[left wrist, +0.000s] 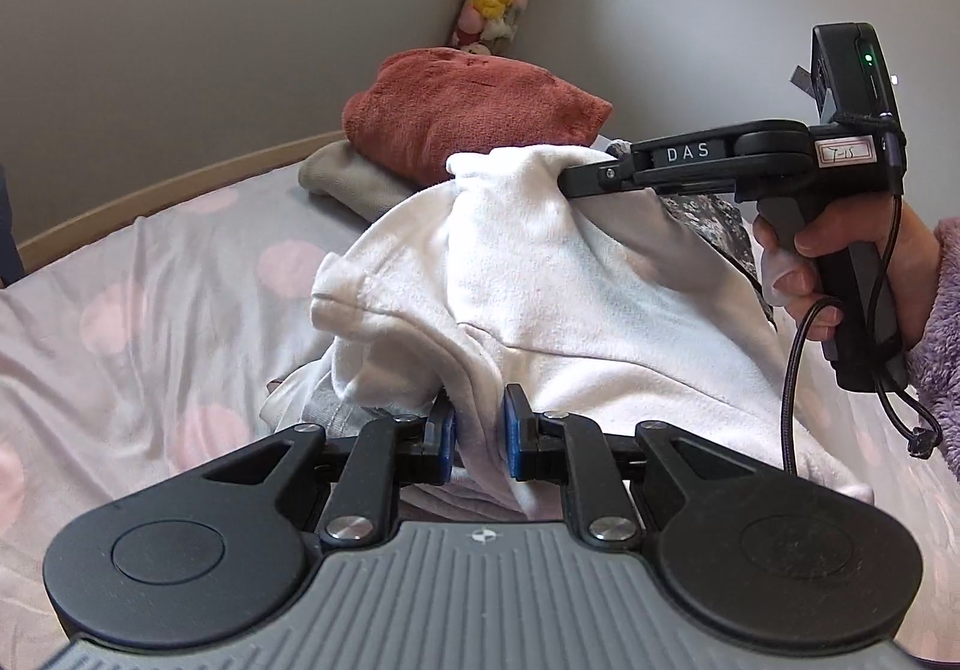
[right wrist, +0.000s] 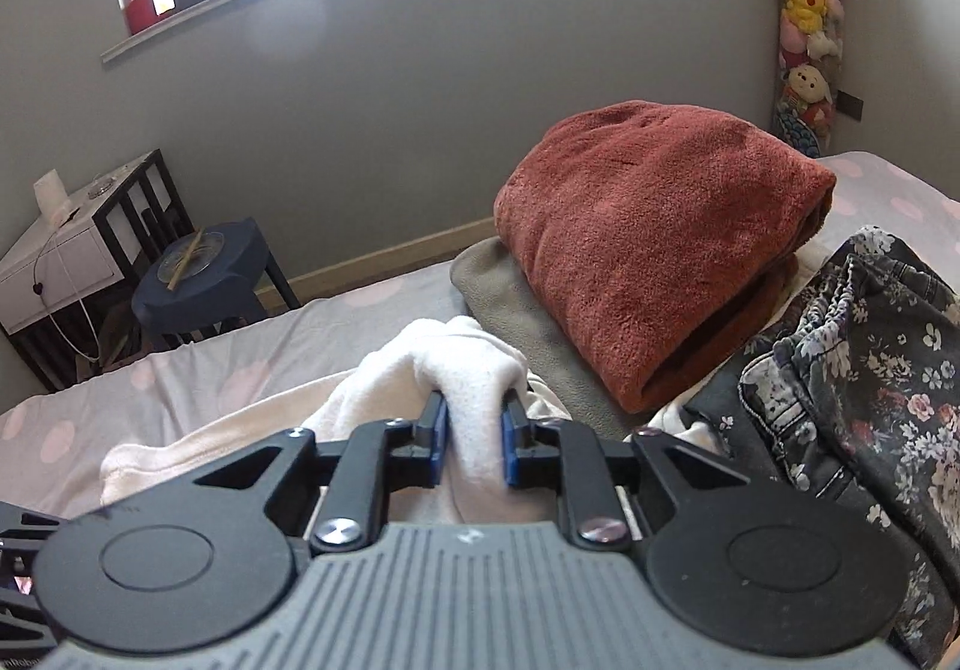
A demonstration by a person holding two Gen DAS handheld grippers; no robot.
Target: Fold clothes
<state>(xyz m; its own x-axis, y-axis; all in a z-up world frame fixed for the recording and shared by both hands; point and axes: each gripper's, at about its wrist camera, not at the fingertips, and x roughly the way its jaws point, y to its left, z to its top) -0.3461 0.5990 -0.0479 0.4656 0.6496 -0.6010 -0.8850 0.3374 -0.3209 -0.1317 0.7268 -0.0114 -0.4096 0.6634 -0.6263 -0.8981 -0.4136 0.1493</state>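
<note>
White fleece top [left wrist: 540, 280] is hanging between the left gripper [left wrist: 478, 433] and right gripper [right wrist: 474, 439], each apparently pinching a bunched edge; lowering both evenly is advisable.

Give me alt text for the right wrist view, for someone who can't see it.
The right hand-held gripper pinches a bunch of white garment over a bed. Beyond it a folded rust blanket lies on a grey cloth, with a dark floral garment to the right.
</note>
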